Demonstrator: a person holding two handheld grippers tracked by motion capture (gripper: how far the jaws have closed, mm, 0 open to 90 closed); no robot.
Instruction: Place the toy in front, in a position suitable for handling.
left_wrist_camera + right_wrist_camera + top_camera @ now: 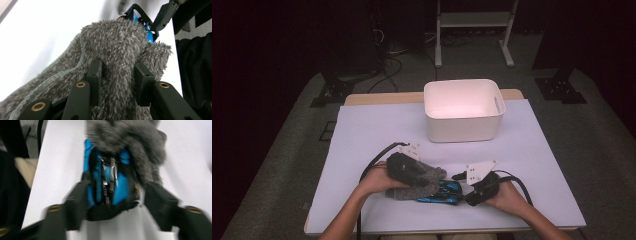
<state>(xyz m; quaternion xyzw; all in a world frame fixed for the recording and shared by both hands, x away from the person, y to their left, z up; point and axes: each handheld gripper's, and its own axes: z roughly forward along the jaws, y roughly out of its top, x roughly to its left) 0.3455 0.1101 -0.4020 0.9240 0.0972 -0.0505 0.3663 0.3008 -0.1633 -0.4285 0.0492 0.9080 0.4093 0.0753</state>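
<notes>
A grey fuzzy cloth (428,176) lies near the front of the white-covered table (362,140), partly over a blue and black object (443,193). My left gripper (418,174) rests on the cloth from the left. In the left gripper view its jaws (118,75) pinch a fold of the cloth (112,42), with the blue object (150,36) just beyond it. My right gripper (461,189) comes in from the right. Its jaws (117,192) stand apart on either side of the blue object (121,187), whose far end is tucked under the cloth (140,142).
A white plastic bin (462,127) stands at the back middle of the table, its inside bare. Both forearms enter from the front edge. A white rack (472,20) and cables sit on the dark floor beyond the table.
</notes>
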